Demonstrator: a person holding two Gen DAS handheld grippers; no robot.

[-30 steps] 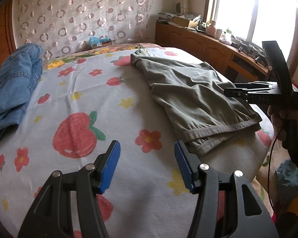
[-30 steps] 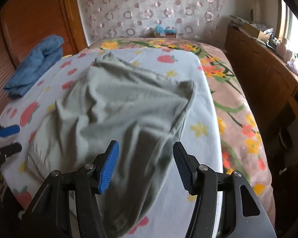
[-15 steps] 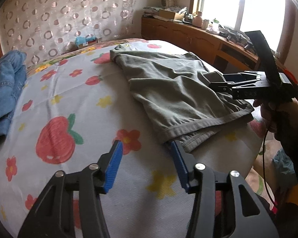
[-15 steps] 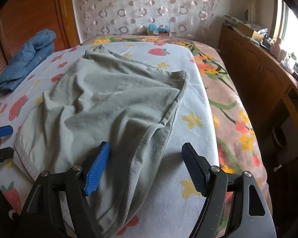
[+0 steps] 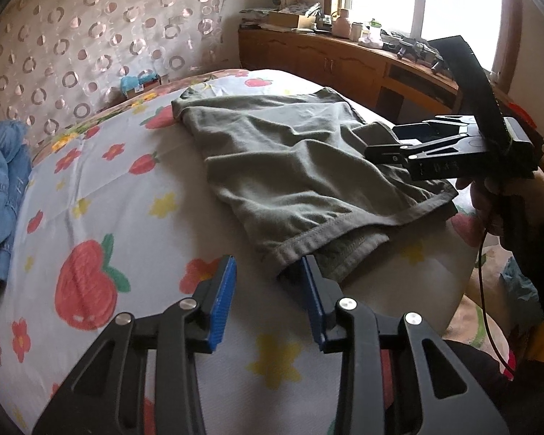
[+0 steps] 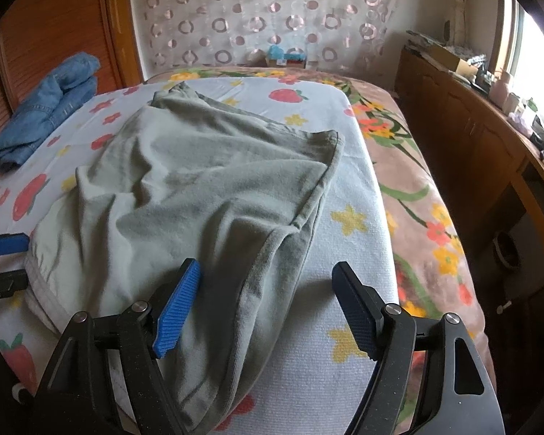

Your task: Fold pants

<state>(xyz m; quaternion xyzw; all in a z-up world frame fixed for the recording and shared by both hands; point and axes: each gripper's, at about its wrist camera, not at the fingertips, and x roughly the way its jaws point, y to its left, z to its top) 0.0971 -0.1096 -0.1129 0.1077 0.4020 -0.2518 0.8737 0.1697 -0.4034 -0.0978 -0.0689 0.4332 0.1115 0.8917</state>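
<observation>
A: Where are the pants (image 6: 199, 188) now?

B: They lie spread on the bed (image 5: 127, 217), on the flowered sheet, in the half toward the window-side edge. One end, a hem with a stitched band (image 5: 308, 239), reaches the near edge of the bed, where the person stands. The other end goes toward the head of the bed.

A: So the long axis runs from the near edge to the head?

B: Yes, roughly, a little slanted. The cloth is wrinkled and no fold is made yet, I think.

A: And the left hand-held gripper (image 5: 268, 290)?

B: It is released, its blue pads apart, and nothing is between them. The corner of the stitched band is just in front of it, touching or almost touching its right pad.

A: The right hand-held gripper (image 6: 264, 304)?

B: Also released, wide apart. It hovers at the near edge over the other side of the same end; the dark seam edge of the pants passes between its fingers, but they do not pinch it.

A: Which is nearer to a grasp?

B: Both are near. I judge that each must close on its own corner and carry that end along the long axis toward the head of the bed.

A: Anything else there?

B: Blue jeans (image 6: 43, 108) lie at the far corner, well apart.
</observation>
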